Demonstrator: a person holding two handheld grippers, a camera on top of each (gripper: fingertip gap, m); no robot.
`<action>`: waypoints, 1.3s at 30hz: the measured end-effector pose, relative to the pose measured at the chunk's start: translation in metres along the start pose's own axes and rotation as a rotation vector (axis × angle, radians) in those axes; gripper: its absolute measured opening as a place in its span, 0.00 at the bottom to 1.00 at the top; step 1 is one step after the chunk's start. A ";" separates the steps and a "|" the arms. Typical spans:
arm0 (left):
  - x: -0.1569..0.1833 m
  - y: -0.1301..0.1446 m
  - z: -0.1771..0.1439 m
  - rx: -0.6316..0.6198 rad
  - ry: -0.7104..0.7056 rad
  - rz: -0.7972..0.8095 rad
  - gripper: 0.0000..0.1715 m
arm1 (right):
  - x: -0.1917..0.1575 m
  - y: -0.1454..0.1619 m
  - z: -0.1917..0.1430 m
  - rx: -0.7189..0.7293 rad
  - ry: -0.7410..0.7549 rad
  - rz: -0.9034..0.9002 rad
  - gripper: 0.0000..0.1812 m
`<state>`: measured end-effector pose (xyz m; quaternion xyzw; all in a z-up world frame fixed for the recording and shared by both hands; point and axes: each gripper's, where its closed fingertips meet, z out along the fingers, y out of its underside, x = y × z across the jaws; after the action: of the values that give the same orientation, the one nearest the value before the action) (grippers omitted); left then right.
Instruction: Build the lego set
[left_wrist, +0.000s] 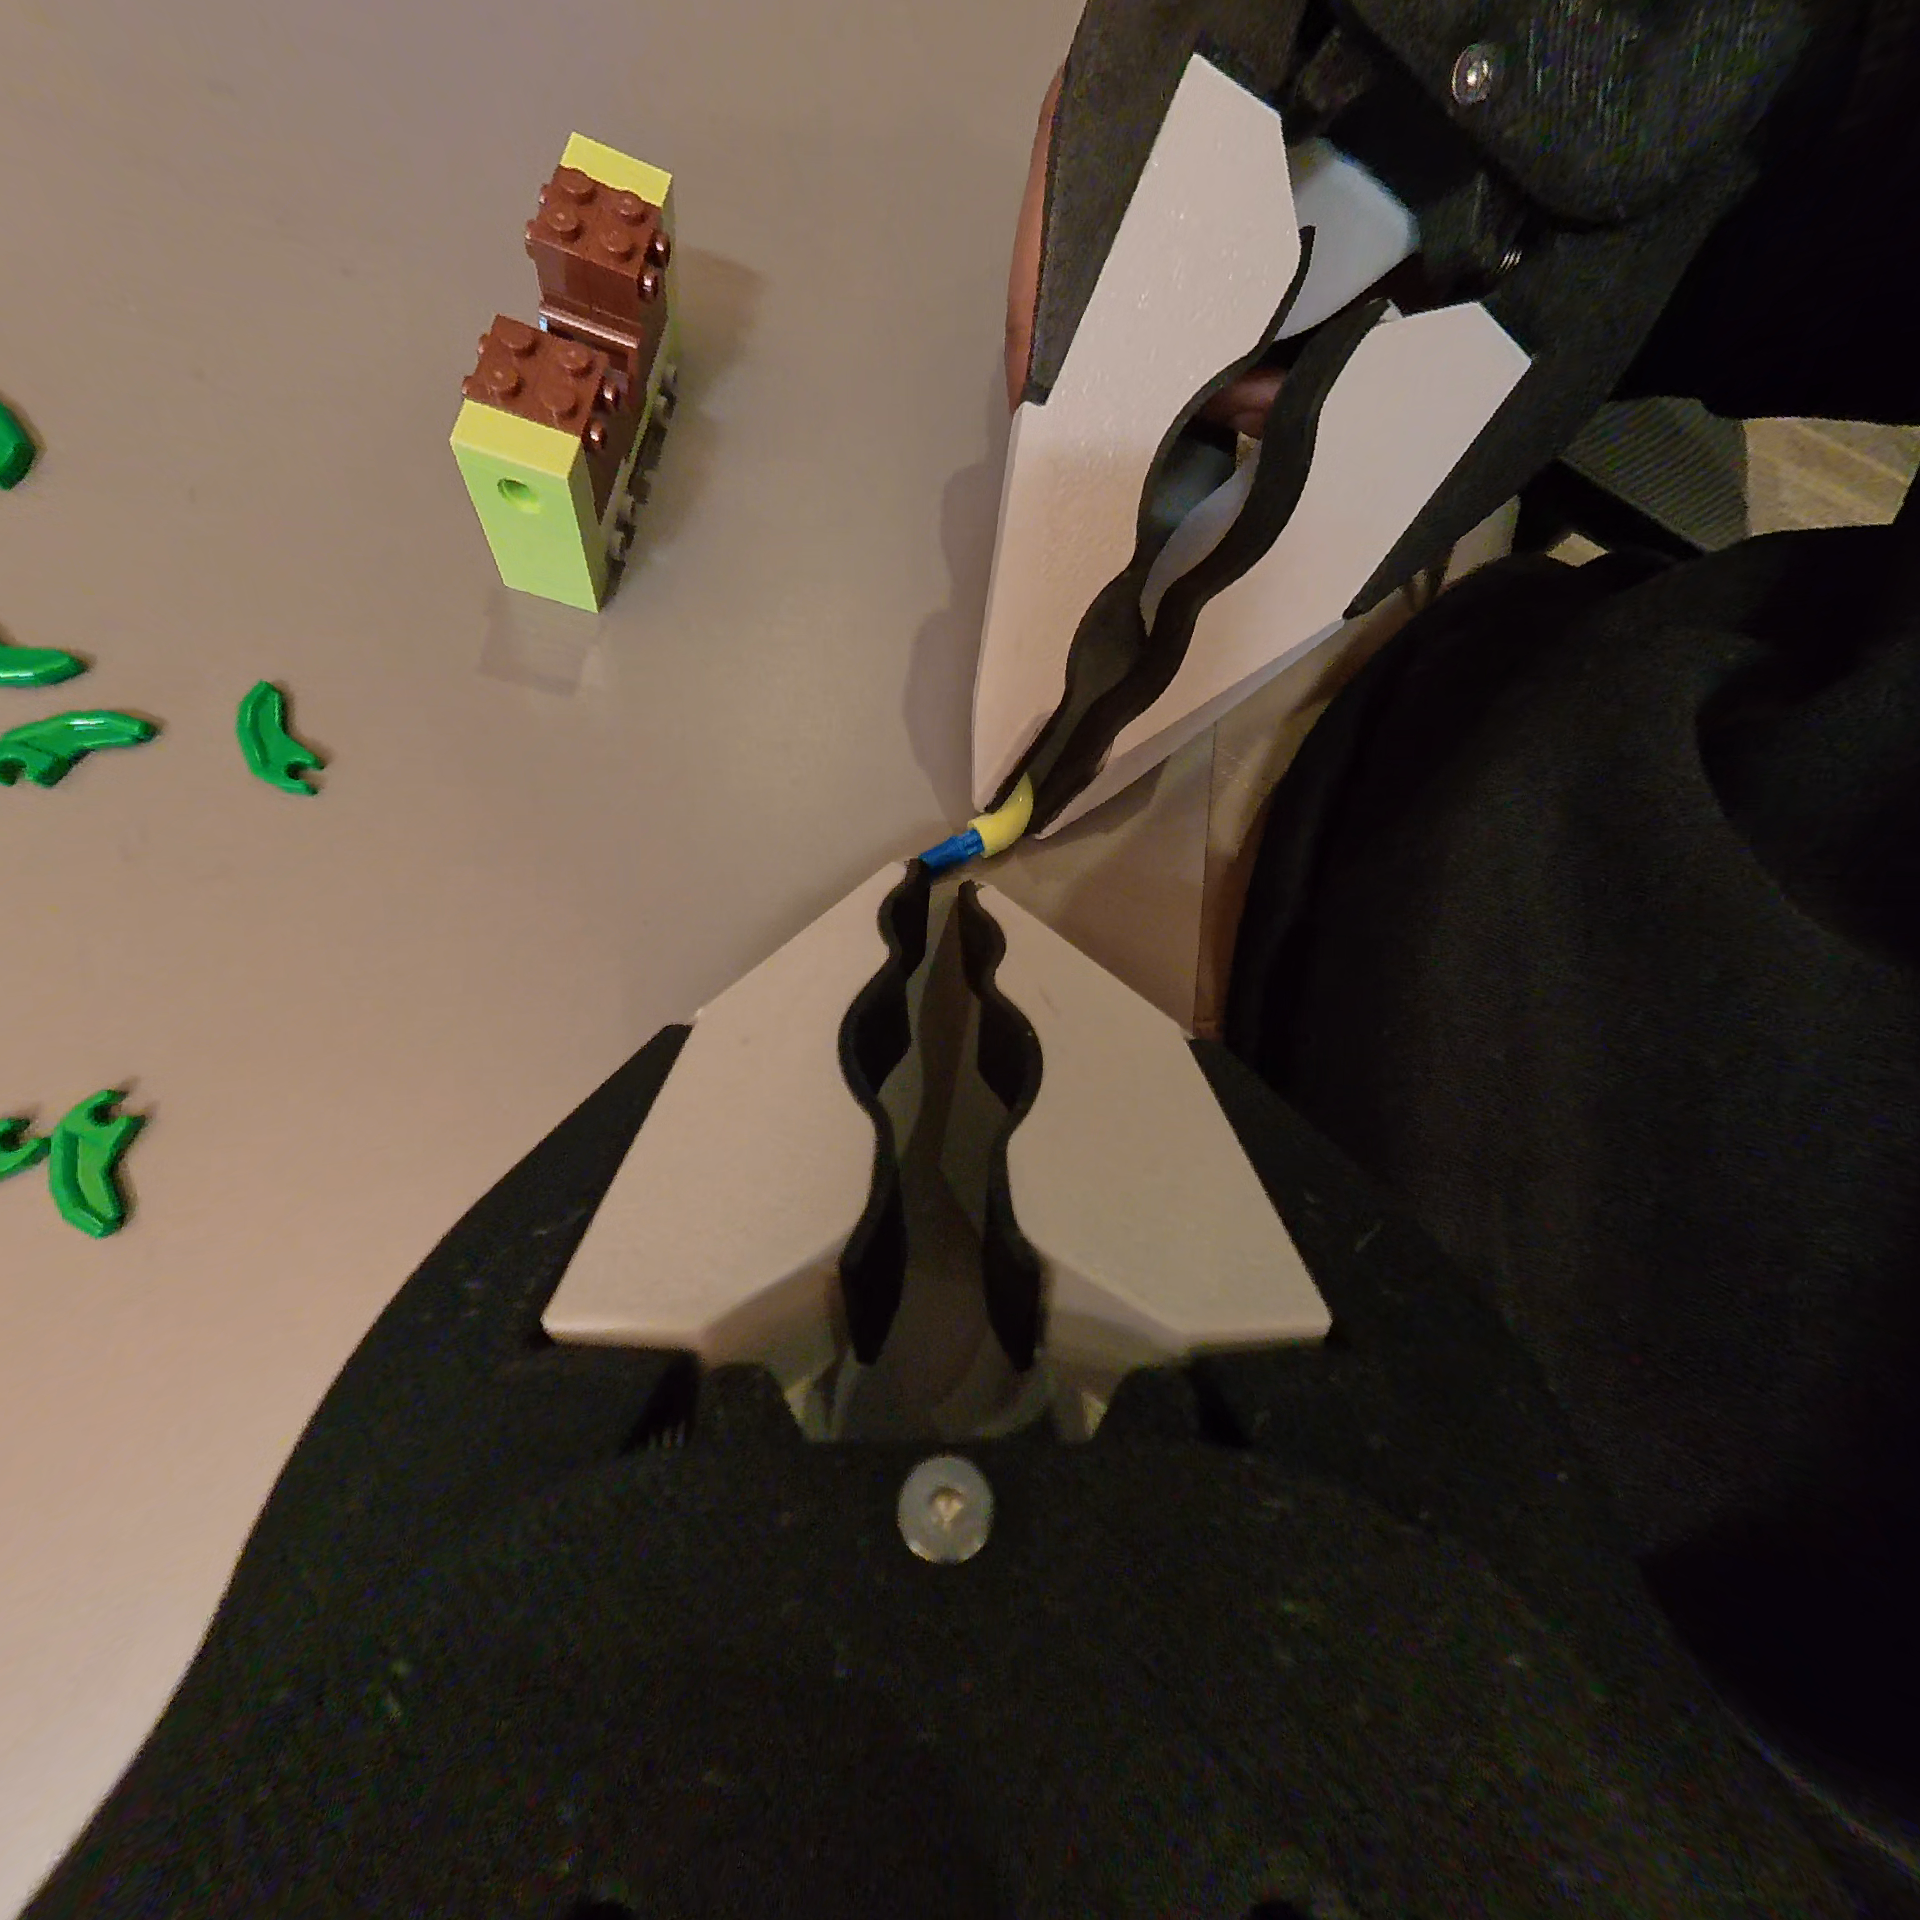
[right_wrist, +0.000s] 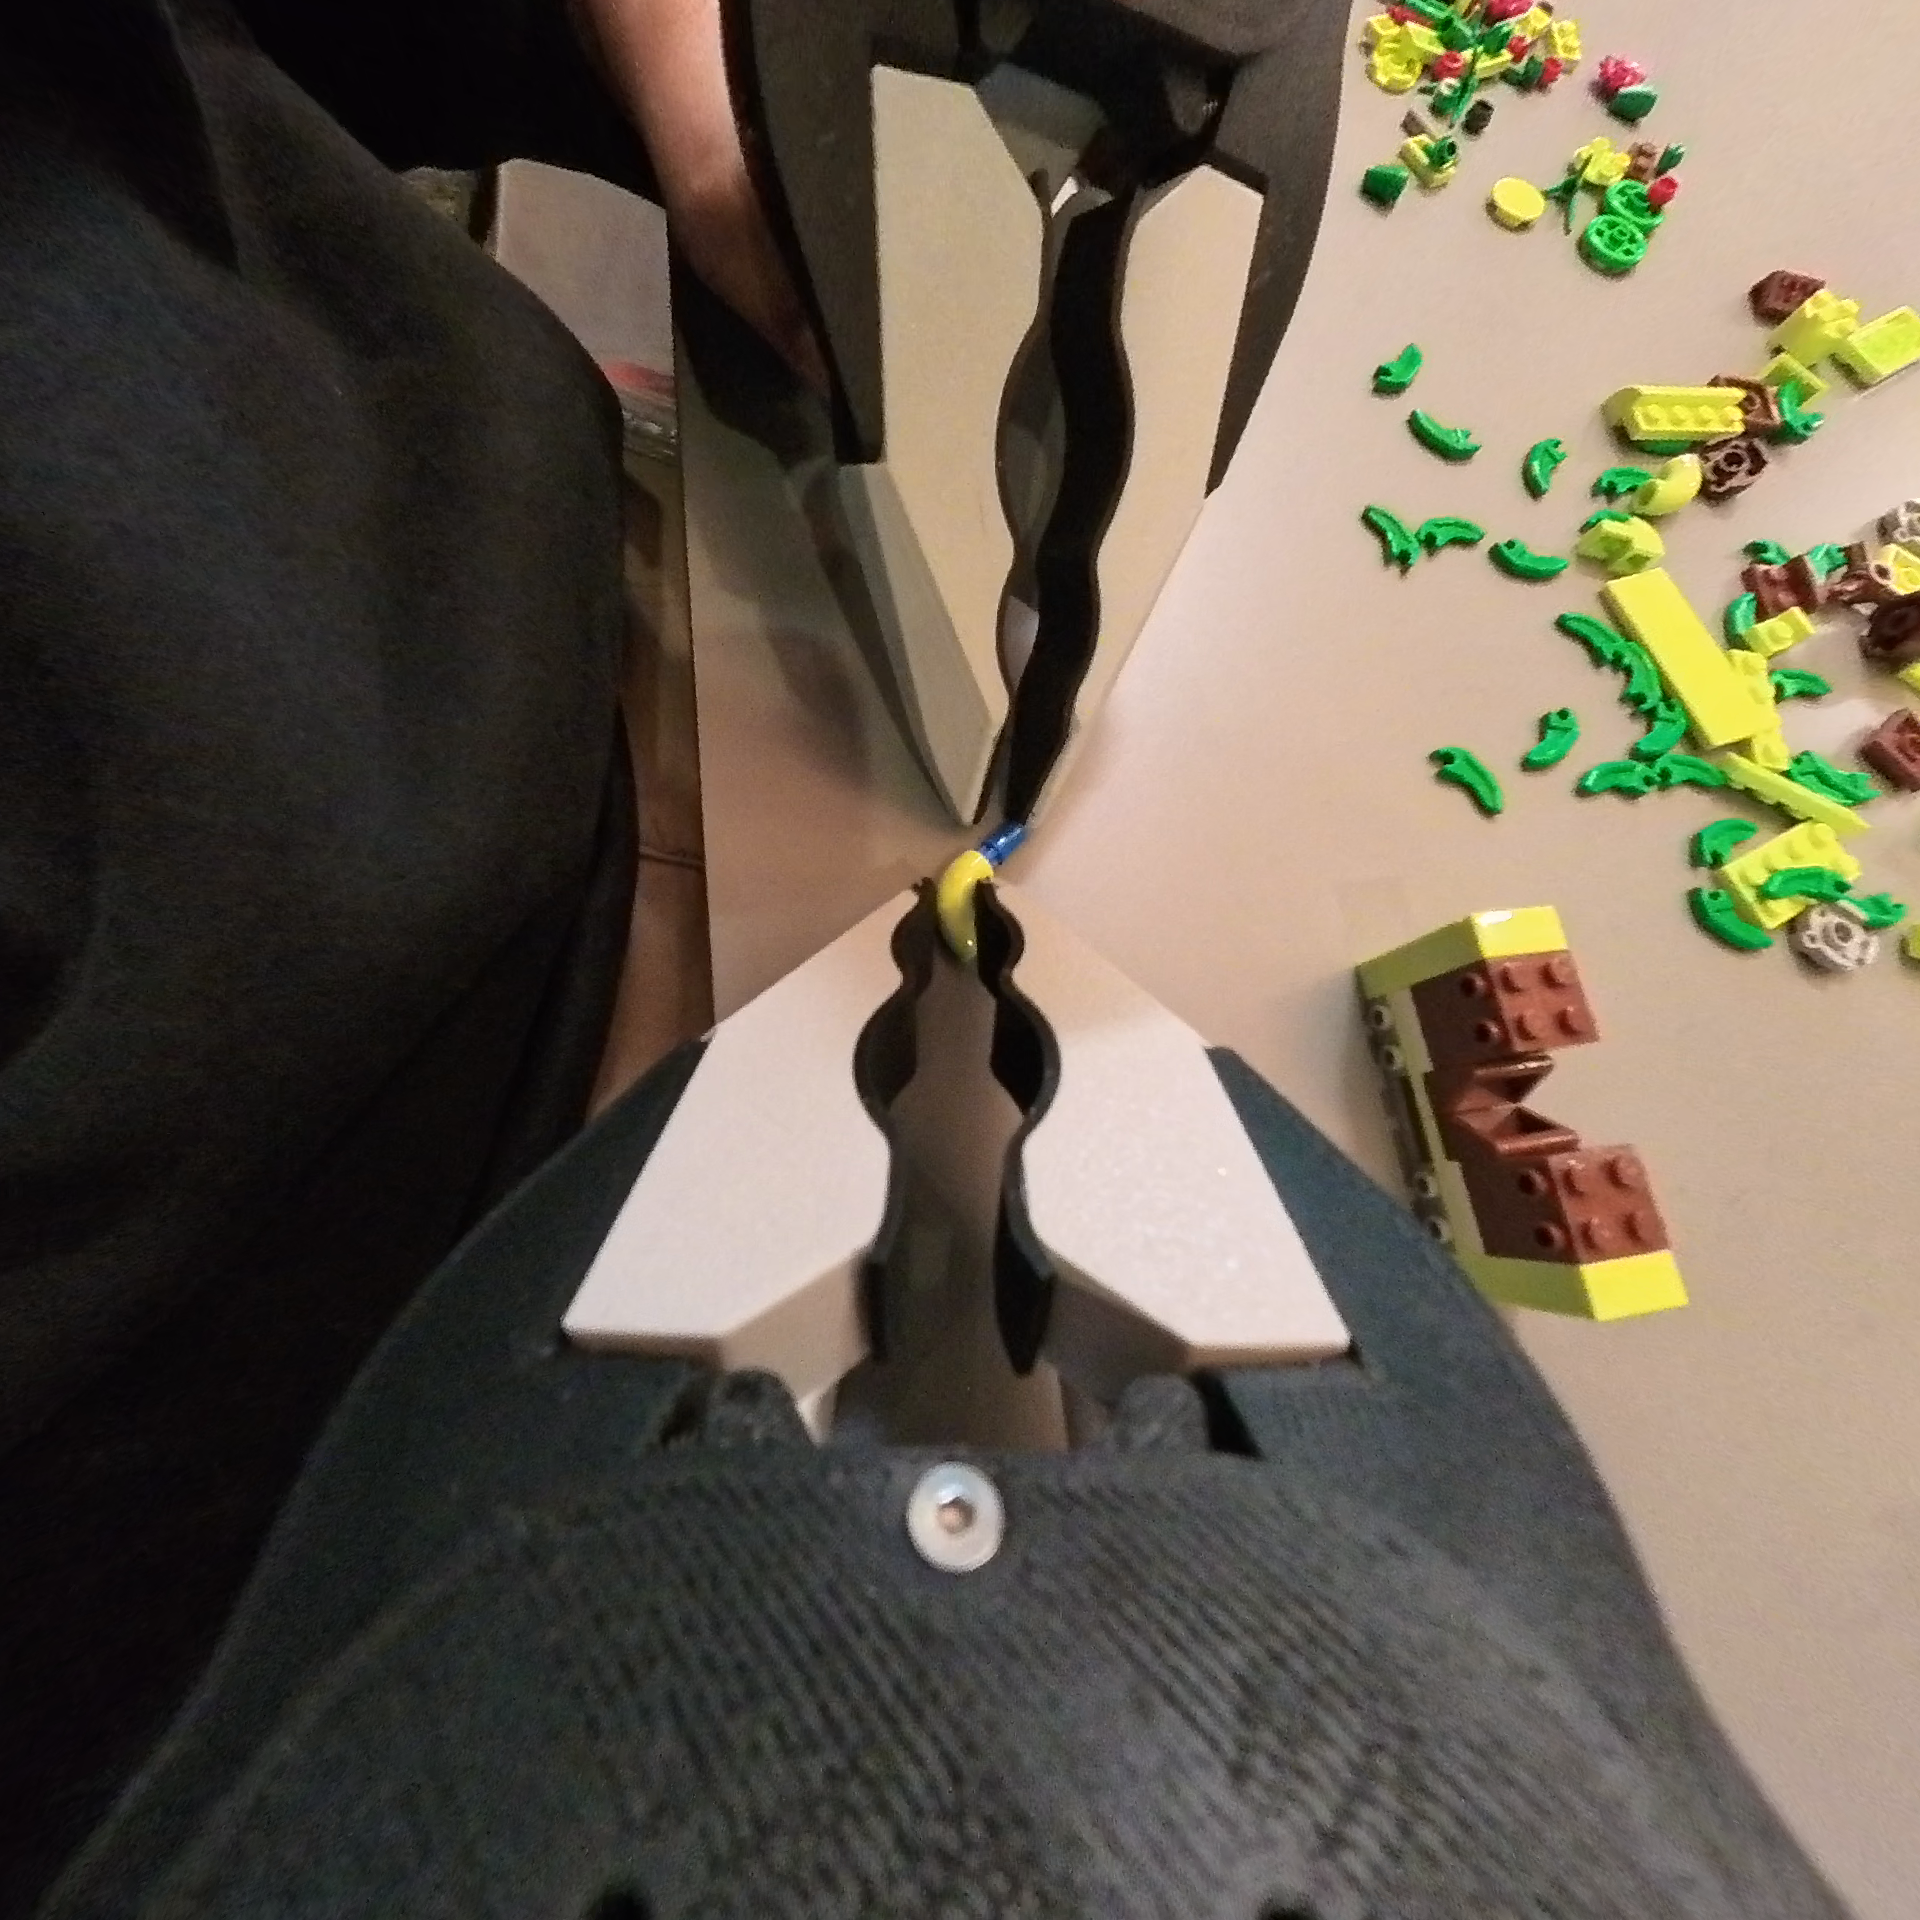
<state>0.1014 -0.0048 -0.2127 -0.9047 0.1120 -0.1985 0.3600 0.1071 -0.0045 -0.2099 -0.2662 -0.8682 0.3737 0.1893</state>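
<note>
Yellow and curved, the small hard plastic hook (right_wrist: 960, 902) sat pinched at the very tips of the right gripper (right_wrist: 954, 906), jaws nearly closed on it. A blue pin (left_wrist: 948, 858) stuck out of its end toward the left gripper (left_wrist: 940, 883), whose tips stood slightly apart; whether they gripped the pin I cannot tell. Both pieces looked light, stiff and slippery, best held across flat sides. Off to the side stood the studded brown-and-lime block (left_wrist: 566, 384).
</note>
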 end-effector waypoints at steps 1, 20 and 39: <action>0.000 0.000 0.000 0.000 -0.002 0.001 0.02 | 0.000 0.000 0.000 0.000 -0.001 0.002 0.03; -0.001 -0.001 0.000 0.002 -0.063 0.060 0.00 | 0.001 0.000 0.001 -0.022 -0.025 0.106 0.03; 0.005 -0.001 0.001 0.004 -0.045 0.111 0.09 | 0.001 0.001 0.002 -0.080 -0.048 0.186 0.03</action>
<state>0.1064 -0.0048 -0.2110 -0.9007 0.1533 -0.1580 0.3745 0.1052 -0.0043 -0.2114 -0.3439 -0.8583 0.3608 0.1222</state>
